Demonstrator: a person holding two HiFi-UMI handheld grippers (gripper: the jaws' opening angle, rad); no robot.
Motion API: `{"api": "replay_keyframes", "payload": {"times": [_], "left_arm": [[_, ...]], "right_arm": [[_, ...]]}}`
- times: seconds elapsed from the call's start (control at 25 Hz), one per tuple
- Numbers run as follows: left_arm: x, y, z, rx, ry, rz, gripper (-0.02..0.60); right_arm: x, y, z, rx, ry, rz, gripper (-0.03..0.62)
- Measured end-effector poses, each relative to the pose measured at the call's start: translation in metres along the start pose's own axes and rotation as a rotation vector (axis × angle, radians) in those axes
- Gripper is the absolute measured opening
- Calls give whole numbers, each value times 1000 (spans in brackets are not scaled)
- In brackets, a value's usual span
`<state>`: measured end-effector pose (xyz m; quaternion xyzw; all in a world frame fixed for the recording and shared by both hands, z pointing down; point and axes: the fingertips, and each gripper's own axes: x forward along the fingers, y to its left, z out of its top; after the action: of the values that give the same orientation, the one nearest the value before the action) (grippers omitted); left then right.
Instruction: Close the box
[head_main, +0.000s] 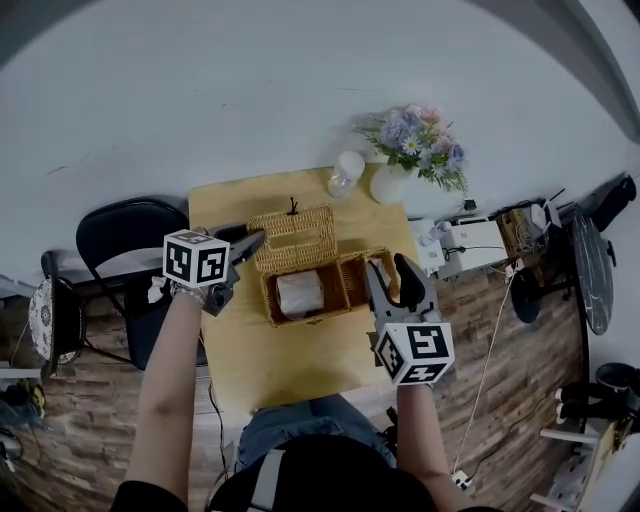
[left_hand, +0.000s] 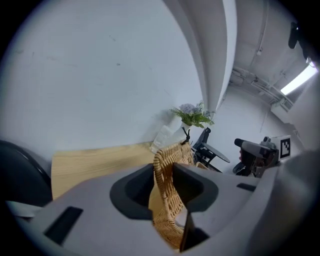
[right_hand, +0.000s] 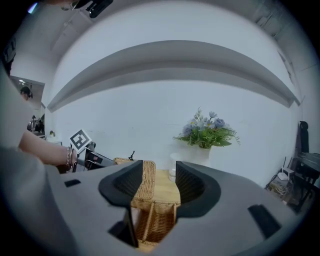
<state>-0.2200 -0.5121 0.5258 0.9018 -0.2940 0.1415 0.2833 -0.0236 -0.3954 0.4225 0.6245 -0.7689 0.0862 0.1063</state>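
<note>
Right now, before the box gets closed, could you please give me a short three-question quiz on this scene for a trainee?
1. True or false: the wicker box on the wooden table is already closed.
2. What is the left gripper clamped on? A) the vase B) the box's lid C) the chair
3. Fill in: the right gripper's jaws stand ___ and grip nothing.

Key: 1 false, the box stands open; 2 B; 3 apart.
</note>
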Motion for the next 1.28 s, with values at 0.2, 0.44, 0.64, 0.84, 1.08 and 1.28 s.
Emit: {"api": "replay_keyframes", "payload": {"times": [0.2,0.44,0.64,0.84,1.08,1.28], "left_arm": [[-14,-21,-4,133,38,63,115],[-28,-50,-11,354,86,120,109],[-38,-73,-30,532,175,159,100],[-45,-91,-53,573,257,129,94],[-47,-104,-80,599,314,103,116],[-47,-106,-93,632,323,126,129]], "right_arm": [[-16,0,9,15,-30,36,205],[-31,-1,30,12,-73,87,196],[-43,-1,44,15,-119,138,190],[-50,0,52,31,-143,174,186],[-55,4,55,37,-158,201,184],[-58,-4,49,52,-148,196,183]]}}
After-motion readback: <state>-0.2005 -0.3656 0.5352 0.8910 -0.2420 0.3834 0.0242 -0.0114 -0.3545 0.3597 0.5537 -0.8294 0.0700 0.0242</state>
